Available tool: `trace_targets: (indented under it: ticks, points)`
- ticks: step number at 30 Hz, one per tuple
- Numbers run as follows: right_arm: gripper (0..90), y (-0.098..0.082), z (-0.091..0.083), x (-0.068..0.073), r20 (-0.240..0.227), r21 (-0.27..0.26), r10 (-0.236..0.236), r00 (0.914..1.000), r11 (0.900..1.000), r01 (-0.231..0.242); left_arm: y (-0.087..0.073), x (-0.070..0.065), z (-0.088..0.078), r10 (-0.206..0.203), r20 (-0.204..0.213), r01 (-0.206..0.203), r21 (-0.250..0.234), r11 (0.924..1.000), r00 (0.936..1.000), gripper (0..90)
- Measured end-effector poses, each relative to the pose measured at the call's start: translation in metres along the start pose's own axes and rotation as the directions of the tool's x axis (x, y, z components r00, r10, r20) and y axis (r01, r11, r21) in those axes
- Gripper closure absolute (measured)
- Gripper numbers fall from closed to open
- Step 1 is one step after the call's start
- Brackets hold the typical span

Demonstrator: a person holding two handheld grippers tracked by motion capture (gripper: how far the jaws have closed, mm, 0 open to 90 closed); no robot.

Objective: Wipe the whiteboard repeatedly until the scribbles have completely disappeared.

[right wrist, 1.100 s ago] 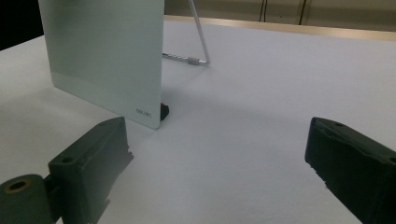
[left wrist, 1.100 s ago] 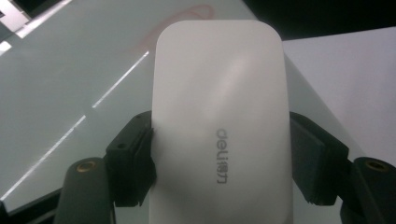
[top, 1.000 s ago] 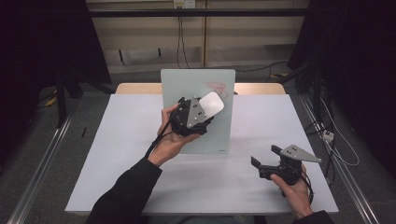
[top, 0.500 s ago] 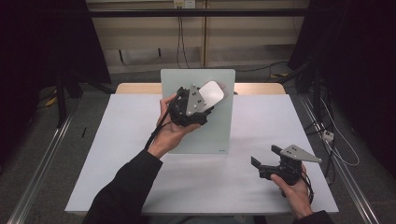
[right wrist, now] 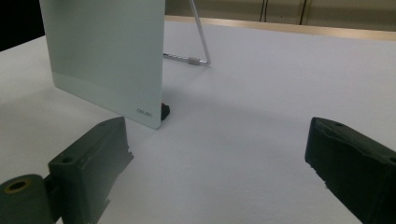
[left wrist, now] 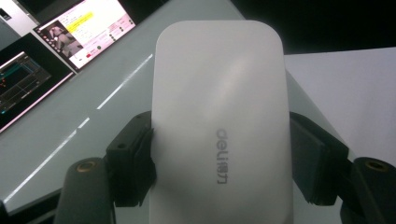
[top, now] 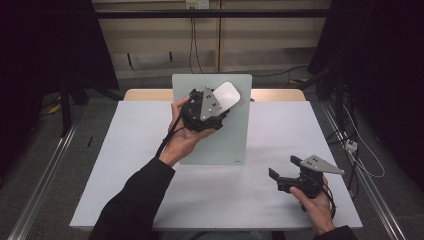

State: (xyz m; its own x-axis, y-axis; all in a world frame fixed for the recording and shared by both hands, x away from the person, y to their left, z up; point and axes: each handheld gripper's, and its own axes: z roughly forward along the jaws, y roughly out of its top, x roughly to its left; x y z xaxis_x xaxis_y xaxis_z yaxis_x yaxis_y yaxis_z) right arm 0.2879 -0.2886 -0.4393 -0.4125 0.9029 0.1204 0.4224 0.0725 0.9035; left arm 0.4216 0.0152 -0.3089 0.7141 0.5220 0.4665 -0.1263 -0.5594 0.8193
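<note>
The bench (top: 125, 165) is a wide white sheet laid over a pale wooden top, whose far edge peeks out at twelve o'clock. Round it the room is dim: black curtains hang at nine and three o'clock, a grey floor carries metal rails along both sides, and cables trail down the beige back wall and across the floor at two o'clock.

Standing upright near the middle of the bench is a pale green frosted glass board (top: 230, 135) with small lettering in its lower corner; in the right gripper view it leans back on a thin wire stand (right wrist: 198, 37) (the foot of it rests on the white sheet behind).

The left hand (top: 182, 137) is raised in front of the board's upper part, palm turned up and forearm in a dark sleeve coming in from six o'clock. Its left claw (top: 220, 102) points toward one o'clock and grips a white rounded-rectangle plastic eraser (left wrist: 219, 126) by its long sides; the left gripper view shows both pads pressed against it and grey lettering on its face. The eraser sits held before the board's top edge, off the bench.

The right hand (top: 315, 202) rests low at five o'clock on the bench, well apart from the board. The right claw (top: 282, 167) points toward ten o'clock, its jaws standing wide with nothing between them.
</note>
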Motion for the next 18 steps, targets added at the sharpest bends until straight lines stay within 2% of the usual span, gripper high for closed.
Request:
trace_targets:
  ticks: [10, 11, 16, 18]
  points:
    - [5.9, 0.000, 0.000, 0.000, -0.001, 0.000, -0.001, 1.0000, 1.000, 0.001, -0.010, -0.022, 0.008, 0.006, 0.060, -0.007, 0.014, 0.9999, 0.9982, 31.1]
    - [5.9, 0.000, 0.000, 0.000, -0.002, 0.000, 0.000, 1.0000, 1.000, 0.000, -0.012, -0.026, 0.009, 0.017, 0.065, -0.018, 0.017, 0.9997, 0.9977, 31.1]
    - [5.9, 0.000, 0.000, 0.000, -0.001, -0.001, -0.001, 1.0000, 1.000, 0.001, -0.023, -0.042, 0.013, 0.024, 0.111, -0.029, 0.038, 0.9989, 0.9935, 31.1]
    - [5.9, 0.000, 0.000, 0.000, -0.002, -0.001, -0.002, 1.0000, 1.000, 0.002, -0.023, -0.044, 0.014, 0.029, 0.121, -0.034, 0.046, 0.9983, 0.9922, 31.1]
